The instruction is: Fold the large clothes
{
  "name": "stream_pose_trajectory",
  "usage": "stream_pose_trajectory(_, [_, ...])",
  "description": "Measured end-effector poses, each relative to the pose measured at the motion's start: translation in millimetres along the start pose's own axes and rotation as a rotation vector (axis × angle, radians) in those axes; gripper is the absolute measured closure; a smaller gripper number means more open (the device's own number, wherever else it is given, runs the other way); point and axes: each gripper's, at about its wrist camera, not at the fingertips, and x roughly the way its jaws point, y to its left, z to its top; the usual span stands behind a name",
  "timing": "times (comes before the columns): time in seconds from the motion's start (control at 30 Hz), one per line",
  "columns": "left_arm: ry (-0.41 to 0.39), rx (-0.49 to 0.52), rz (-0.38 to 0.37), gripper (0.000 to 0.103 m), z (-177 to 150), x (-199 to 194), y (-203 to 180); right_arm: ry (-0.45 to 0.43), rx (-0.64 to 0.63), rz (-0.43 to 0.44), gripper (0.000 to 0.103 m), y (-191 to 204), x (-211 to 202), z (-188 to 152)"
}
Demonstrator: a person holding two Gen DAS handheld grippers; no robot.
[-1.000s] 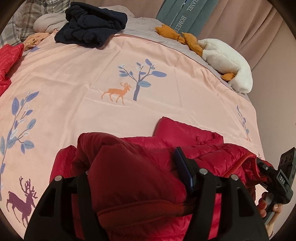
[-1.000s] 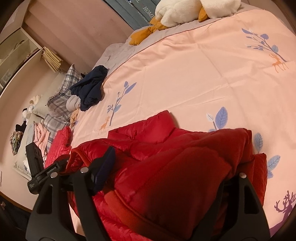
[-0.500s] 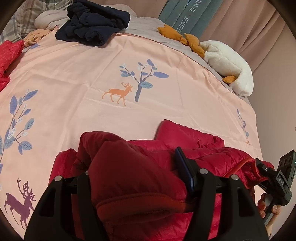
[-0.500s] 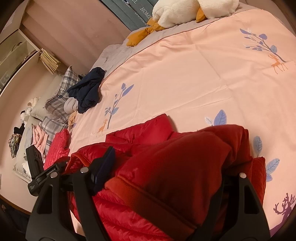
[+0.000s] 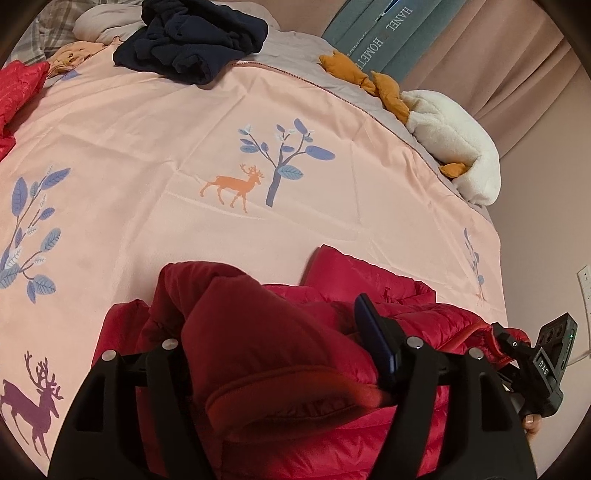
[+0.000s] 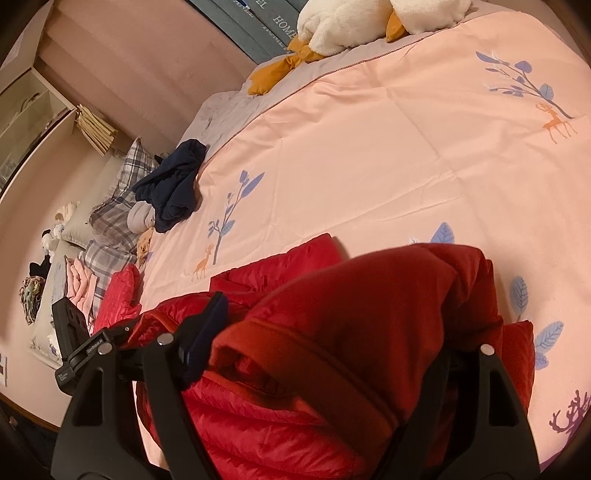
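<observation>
A red puffer jacket (image 5: 369, 288) lies on the pink bedspread (image 5: 184, 147) near its front edge. My left gripper (image 5: 280, 354) is shut on a bunched red sleeve end of the jacket and holds it lifted over the body. My right gripper (image 6: 332, 332) is shut on another sleeve or hem part of the same jacket (image 6: 280, 269), also raised. Each gripper shows at the edge of the other's view. The fabric hides the left gripper's left fingertip and the right gripper's right fingertip.
A dark navy garment (image 5: 195, 33) lies at the far side of the bed. A white and orange plush toy (image 5: 450, 147) sits at the far right edge. Another red garment (image 5: 18, 88) lies far left. Plaid pillows (image 6: 122, 206) and more clothes are beside the bed.
Both grippers have carried the held jacket parts a little forward over the jacket body. The cuff now sits lower and closer in both views.
</observation>
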Motion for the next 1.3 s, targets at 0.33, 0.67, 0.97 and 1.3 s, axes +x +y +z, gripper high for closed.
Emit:
stream_pose_trajectory(0.33, [0.016, -0.012, 0.011, 0.03, 1.4, 7.7, 1.6, 0.006, 0.015, -0.008, 0.021, -0.6, 4.7, -0.6])
stream_pose_trajectory(0.67, [0.03, -0.014, 0.018, 0.027, 3.0, 16.0, 2.4, 0.016, 0.048, -0.018, 0.018, -5.2, 12.6, 4.1])
stream_pose_trajectory(0.97, [0.042, -0.011, 0.023, 0.027, 2.2, 19.1, 3.9, 0.025, 0.059, -0.025, 0.015, -4.3, 16.7, 2.4])
stream_pose_trajectory(1.3, [0.044, -0.006, 0.028, 0.026, 1.4, 21.0, 4.5, 0.029, 0.062, -0.036, 0.013, -3.1, 19.8, 1.4])
